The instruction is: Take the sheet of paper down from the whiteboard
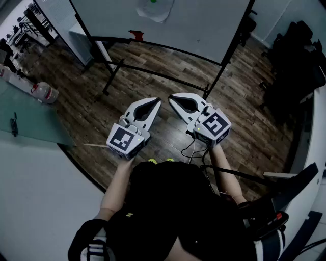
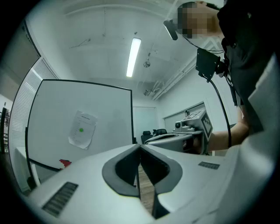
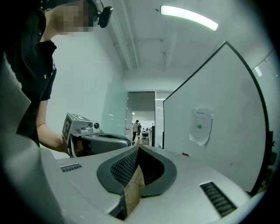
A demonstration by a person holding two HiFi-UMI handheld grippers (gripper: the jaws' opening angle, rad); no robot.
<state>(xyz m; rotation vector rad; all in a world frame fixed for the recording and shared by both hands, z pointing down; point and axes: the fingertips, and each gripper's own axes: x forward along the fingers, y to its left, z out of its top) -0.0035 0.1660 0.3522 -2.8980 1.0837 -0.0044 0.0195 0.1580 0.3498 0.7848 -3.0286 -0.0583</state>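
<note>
I have the left gripper [image 1: 156, 101] and right gripper [image 1: 172, 97] clenched empty, side by side; open wooden floor [image 1: 168, 66] lies before the whiteboard [image 1: 204, 25] bearing the sheet of paper [image 1: 152, 10].

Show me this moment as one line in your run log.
step: not begun | sheet of paper: up on whiteboard | left gripper: shut, empty | right gripper: shut, empty

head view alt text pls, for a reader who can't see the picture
Seen from above, a person holds the left gripper and the right gripper side by side, both shut and empty, tips aimed at a whiteboard across a wooden floor. A sheet of paper hangs on the board at the frame's top edge, well clear of both grippers.
</note>
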